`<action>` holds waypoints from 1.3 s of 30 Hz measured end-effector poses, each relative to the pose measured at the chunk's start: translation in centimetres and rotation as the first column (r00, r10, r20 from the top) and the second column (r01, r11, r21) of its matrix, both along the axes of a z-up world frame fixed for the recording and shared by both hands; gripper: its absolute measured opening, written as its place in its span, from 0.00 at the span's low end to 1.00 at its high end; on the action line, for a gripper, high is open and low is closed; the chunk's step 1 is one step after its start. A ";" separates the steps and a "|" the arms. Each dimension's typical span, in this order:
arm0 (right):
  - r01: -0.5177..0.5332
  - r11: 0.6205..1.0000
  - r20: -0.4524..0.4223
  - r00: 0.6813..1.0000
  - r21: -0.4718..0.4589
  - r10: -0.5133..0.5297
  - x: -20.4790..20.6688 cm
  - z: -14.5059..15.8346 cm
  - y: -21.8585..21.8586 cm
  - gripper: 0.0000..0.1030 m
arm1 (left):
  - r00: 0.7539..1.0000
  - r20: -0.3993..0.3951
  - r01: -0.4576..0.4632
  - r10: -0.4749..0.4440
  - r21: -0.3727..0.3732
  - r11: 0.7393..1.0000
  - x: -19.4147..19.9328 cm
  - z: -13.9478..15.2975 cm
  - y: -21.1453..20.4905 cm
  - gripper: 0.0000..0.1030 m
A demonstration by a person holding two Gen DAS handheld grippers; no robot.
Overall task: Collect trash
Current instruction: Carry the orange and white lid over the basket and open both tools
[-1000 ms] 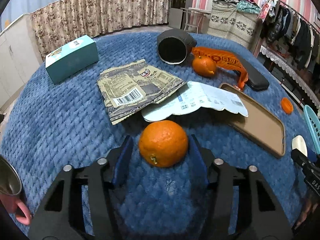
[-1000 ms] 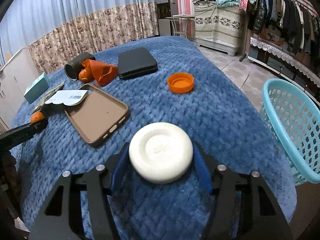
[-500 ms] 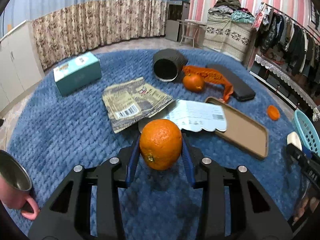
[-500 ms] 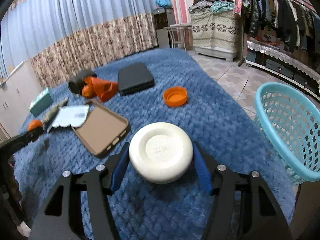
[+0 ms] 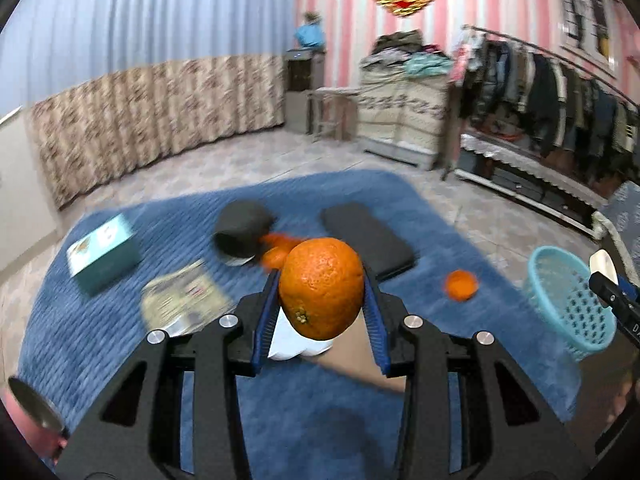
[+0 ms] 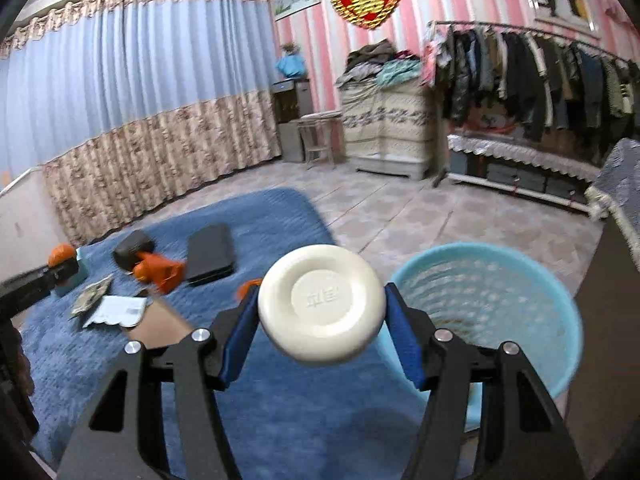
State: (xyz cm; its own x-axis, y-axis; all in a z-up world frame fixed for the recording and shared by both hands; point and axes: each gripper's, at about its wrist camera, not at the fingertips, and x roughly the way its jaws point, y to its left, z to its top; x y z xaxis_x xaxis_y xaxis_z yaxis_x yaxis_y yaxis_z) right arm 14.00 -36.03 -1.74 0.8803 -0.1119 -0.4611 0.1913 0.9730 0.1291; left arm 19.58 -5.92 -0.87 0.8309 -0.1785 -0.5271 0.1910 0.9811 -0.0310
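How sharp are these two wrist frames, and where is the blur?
Left wrist view: the orange held in the hand-held gripper is crisp, while the blue blanket and teal box are smeared. Right wrist view: white disc sharp, basket mesh blurred; fisheye bends both.

Left wrist view taken from behind left gripper (image 5: 322,300), aimed forward and slightly downward over blue quilted cover (image 5: 304,420); held orange (image 5: 321,288) seen very close, room behind blurred. Right wrist view taken from behind right gripper (image 6: 320,312), same tilt, held white disc (image 6: 322,302) close. Shared by both views: blue cover, black flat case (image 5: 366,240) (image 6: 210,254), teal basket (image 5: 568,300) (image 6: 492,308), clothes rack (image 5: 560,92) (image 6: 532,76), curtain (image 5: 160,120) (image 6: 140,120). Right gripper's tip seen at right edge of left view.
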 end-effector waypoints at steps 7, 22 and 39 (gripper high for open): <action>0.134 0.991 -0.016 0.991 -0.010 -0.135 -2.2 0.3 -6.7 0.59 | 0.984 0.037 0.175 -0.175 -0.001 0.984 0.4 1.3 -8.6 0.37; 0.285 0.959 -0.086 0.955 0.010 -0.283 -3.8 -2.6 -14.0 0.59 | 0.879 0.001 0.476 -0.476 -0.006 0.879 -0.1 -1.4 -24.6 0.37; 0.317 0.948 -0.119 0.943 0.026 -0.312 -3.8 -4.4 -15.4 0.59 | 0.840 -0.089 0.530 -0.536 -0.085 0.844 2.2 -4.9 -28.8 0.37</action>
